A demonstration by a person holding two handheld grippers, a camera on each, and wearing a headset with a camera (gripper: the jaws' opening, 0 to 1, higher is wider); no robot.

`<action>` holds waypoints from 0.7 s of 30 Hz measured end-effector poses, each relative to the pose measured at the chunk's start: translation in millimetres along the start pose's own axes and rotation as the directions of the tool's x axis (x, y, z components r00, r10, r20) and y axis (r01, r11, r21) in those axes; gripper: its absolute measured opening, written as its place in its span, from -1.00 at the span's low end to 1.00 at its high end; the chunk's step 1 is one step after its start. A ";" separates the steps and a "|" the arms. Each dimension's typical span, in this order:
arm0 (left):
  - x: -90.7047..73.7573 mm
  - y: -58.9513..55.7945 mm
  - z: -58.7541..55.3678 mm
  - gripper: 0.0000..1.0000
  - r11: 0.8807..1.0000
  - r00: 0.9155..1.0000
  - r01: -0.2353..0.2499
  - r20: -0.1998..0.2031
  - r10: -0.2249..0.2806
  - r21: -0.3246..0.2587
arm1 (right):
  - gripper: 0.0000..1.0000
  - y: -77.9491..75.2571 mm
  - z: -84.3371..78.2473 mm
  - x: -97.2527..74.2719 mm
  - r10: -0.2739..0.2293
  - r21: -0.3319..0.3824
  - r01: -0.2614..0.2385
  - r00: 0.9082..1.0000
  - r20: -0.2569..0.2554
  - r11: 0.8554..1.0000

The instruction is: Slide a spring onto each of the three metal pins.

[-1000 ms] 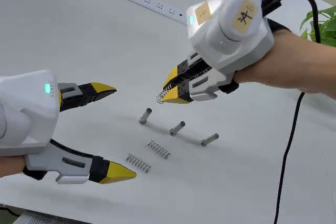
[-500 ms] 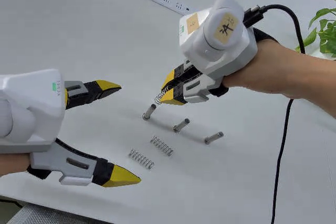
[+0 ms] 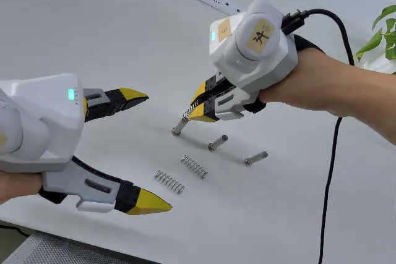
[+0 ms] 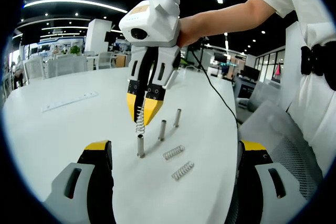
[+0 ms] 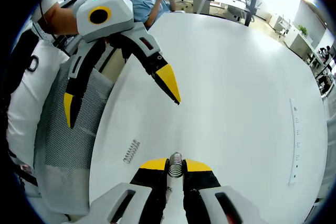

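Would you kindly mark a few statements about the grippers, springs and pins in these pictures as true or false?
1. The right gripper is shut on a spring. True.
2. All three pins already carry springs. False: in the head view the middle pin and the right pin are bare, and the held spring is only at the tip of the left pin.
3. Two loose springs lie on the table. True: the upper loose spring and the lower loose spring.
4. The left gripper is shut on a pin. False: it is open and holds nothing.
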State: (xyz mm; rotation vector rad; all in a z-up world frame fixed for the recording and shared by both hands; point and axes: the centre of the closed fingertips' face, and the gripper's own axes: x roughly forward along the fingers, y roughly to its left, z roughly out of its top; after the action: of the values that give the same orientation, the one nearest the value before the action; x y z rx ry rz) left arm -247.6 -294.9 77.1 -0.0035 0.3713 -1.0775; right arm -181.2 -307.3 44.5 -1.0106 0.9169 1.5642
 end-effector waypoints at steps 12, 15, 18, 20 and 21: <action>2.1 0.6 0.9 0.98 1.000 1.000 0.008 0.003 -0.008 -0.006 | -0.86 -0.9 -1.3 3.9 0.008 -0.002 -0.008 1.000 -0.007 1.000; 2.5 0.6 1.0 0.97 1.000 1.000 0.011 0.004 -0.011 -0.010 | -0.86 -1.1 -2.3 5.0 0.009 -0.003 -0.009 1.000 -0.012 1.000; 2.5 0.5 1.4 0.97 1.000 1.000 0.013 0.006 -0.013 -0.011 | -0.86 -0.8 -3.2 6.0 0.012 -0.007 -0.012 1.000 -0.014 1.000; 2.6 0.3 1.2 0.96 1.000 1.000 0.014 0.005 -0.014 -0.011 | -0.86 -1.2 -3.5 6.3 0.010 -0.008 -0.010 1.000 -0.015 1.000; 2.7 0.3 1.1 0.96 1.000 1.000 0.015 0.004 -0.015 -0.011 | -0.86 -1.1 -3.4 6.5 0.011 -0.008 -0.011 1.000 -0.014 1.000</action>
State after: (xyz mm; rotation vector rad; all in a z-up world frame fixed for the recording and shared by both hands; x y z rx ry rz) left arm -245.9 -297.2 77.2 -0.0181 0.3745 -1.0901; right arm -180.4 -308.0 37.1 -1.0249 0.9282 1.5726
